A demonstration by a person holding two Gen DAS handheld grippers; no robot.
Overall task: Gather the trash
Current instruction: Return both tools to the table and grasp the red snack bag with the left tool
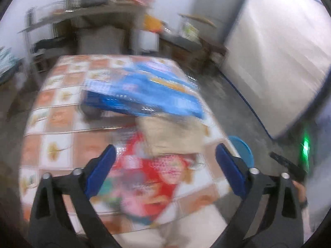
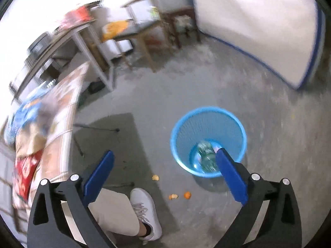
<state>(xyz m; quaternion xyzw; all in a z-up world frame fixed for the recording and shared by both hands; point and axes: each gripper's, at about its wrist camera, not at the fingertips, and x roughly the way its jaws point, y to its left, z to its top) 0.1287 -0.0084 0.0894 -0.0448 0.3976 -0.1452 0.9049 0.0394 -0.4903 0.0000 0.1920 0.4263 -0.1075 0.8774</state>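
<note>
Looking first through the left wrist camera: the left gripper hangs with its jaws spread wide and nothing between them, angled down over the table with its tiled orange-and-white cloth. Directly below it, at the near edge of the table, lies a red wrapper; a crumpled tan paper bag overlaps the wrapper's far end, and a blue package sits beyond that, toward the middle of the table. The picture is badly smeared, so edges are hard to read. To take the next piece well, I would let the hand settle first, then bring the jaws down straddling one loose item, most likely the wrapper or the bag, and close on a raised fold rather than on flat film against the cloth.

Through the right wrist camera: the right gripper is likewise splayed open and empty, pointing down at the grey floor. The blue bin stands on the floor, apart from the table's side, with a clear plastic bottle lying in its bottom. Orange peel scraps lie on the floor just beside the bin, near the person's white shoe. Those scraps are small; pinching each needs the fingertips nearly touching the floor.
</note>
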